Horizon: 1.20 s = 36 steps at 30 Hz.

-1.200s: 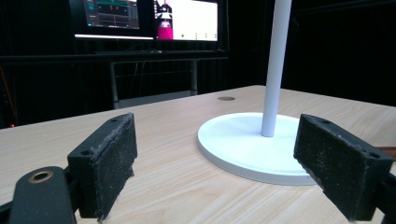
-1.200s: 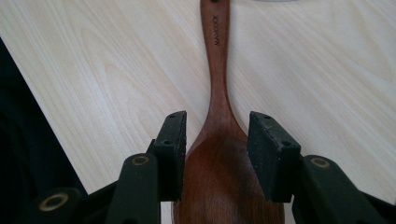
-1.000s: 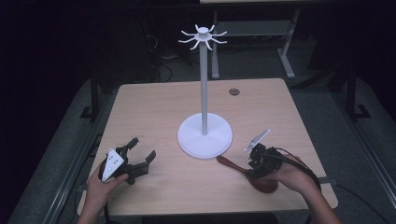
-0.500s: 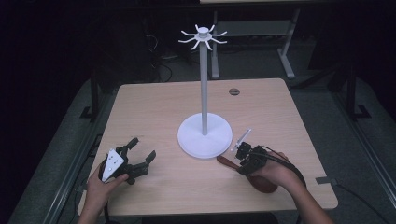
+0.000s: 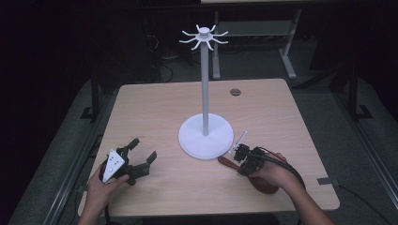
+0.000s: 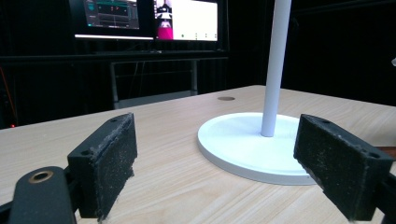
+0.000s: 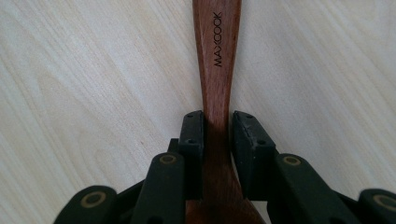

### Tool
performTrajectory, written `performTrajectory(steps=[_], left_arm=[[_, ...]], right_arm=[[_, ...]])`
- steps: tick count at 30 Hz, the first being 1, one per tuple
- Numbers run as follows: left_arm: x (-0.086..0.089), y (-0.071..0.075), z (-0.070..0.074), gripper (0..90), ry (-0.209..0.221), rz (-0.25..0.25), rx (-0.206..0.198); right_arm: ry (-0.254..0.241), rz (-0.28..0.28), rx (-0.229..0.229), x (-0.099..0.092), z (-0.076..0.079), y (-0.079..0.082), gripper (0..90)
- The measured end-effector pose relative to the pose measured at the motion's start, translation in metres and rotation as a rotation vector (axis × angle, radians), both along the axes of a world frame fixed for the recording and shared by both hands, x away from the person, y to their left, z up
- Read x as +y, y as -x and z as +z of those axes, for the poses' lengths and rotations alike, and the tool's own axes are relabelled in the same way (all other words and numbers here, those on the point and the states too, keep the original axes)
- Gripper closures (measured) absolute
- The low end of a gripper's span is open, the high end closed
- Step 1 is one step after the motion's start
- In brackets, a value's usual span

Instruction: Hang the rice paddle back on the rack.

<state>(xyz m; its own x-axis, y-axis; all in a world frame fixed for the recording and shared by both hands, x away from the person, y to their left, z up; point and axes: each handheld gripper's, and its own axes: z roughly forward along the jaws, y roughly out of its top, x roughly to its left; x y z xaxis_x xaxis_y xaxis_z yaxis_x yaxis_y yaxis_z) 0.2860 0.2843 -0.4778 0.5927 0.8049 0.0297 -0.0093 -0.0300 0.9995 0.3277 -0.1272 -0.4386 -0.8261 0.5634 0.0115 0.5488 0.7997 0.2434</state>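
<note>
With the left tongs (image 5: pixel 141 159) spread and idle, the right tongs (image 7: pixel 218 135) had just been closing around the wooden spoon's (image 7: pixel 217 70) narrow neck near the bench's (image 5: pixel 155 108) front right corner, and the heavier bowl end could swing down when lifted.

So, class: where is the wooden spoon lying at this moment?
The wooden spoon lies flat on the table, near its front right, just beside the white stand's base, between the right gripper's jaws.

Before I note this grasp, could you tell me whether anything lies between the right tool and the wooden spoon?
Nothing visible does: the right tool has been closing and its jaws flank the wooden spoon handle on the table, hard against both sides.
</note>
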Motion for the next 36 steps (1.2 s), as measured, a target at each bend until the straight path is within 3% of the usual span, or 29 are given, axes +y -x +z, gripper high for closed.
performTrajectory(steps=[11,19,30,31,32,34,36], left_arm=[[0.000,0.000,0.000,12.9,-0.001,-0.001,-0.001],[0.000,0.000,0.000,12.9,0.000,-0.003,-0.002],[-0.001,0.001,0.000,12.9,0.002,-0.004,0.000],[-0.001,0.001,0.000,12.9,0.002,-0.004,0.000],[-0.001,0.001,0.000,12.9,0.003,-0.004,0.000],[-0.001,0.001,0.000,12.9,0.003,-0.004,0.000],[-0.001,0.001,0.000,12.9,0.005,-0.004,0.001]], right_arm=[[-0.006,-0.012,0.004,0.000,0.000,0.000,76.8],[-0.069,-0.028,0.011,-0.009,0.002,0.000,77.2],[-0.270,-0.088,-0.036,-0.045,0.016,0.001,77.4],[-0.270,-0.088,-0.036,-0.045,0.016,0.001,77.4],[-0.315,-0.107,-0.042,-0.053,0.019,0.001,77.5],[-0.341,-0.116,-0.042,-0.057,0.020,0.001,77.5],[-0.410,-0.140,-0.060,-0.069,0.024,0.000,77.5]])
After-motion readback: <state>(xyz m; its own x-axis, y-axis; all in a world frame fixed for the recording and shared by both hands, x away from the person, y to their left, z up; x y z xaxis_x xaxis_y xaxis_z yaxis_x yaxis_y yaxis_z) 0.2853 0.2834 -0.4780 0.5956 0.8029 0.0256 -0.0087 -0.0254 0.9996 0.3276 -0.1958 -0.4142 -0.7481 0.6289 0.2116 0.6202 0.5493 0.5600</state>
